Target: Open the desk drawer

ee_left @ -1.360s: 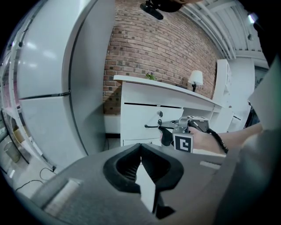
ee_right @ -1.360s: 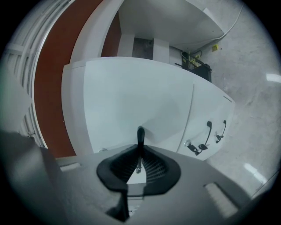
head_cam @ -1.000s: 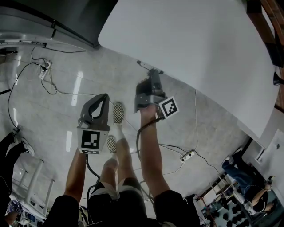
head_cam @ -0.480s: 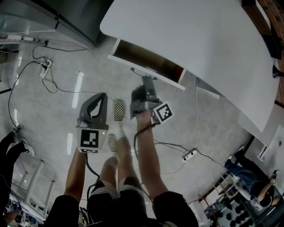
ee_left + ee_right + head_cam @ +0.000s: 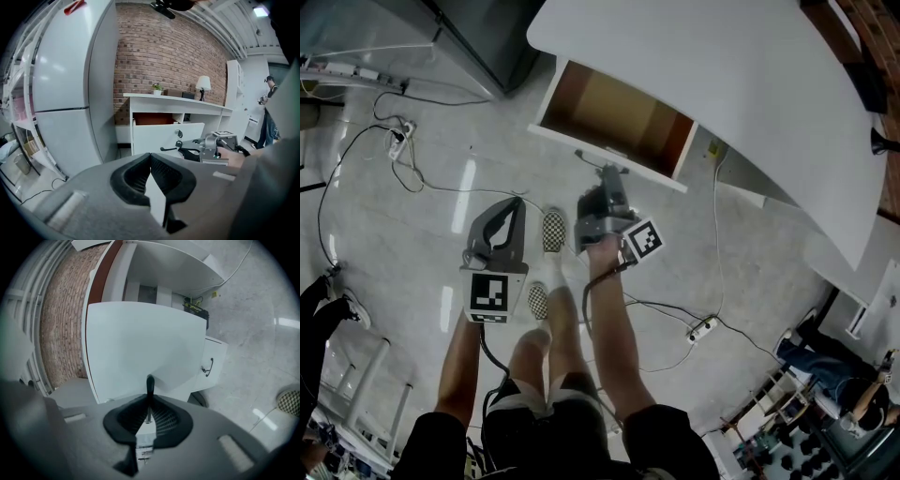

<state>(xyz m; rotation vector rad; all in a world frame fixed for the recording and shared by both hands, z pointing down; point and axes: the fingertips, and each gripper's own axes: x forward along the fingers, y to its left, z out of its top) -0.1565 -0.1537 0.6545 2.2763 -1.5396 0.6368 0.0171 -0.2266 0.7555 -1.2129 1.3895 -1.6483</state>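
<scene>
Grey plastic: left claw (image 5: 519,204) idle over the floor, right claw (image 5: 605,176) clamped on the drawer handle (image 5: 150,383).

Nearest to us, our checkered shoes (image 5: 551,234) stand on the pale tiled floor (image 5: 412,234) between the two forearms. Just left of them the left claw hangs clenched on nothing, its ribbed pads meeting at the tips, well short of the counter (image 5: 722,75). A little farther and to the right, the right claw is grasping the thin dark handle, which stands upright between its pads. Beyond it the drawer (image 5: 614,108) sticks out from under the white counter, with its white front towards us and its brown inside open to view. Cables (image 5: 714,244) trail over the floor on both sides. Farthest off, a brick wall (image 5: 159,56) rises behind the counter, and a small lamp (image 5: 203,84) stands on its top.
</scene>
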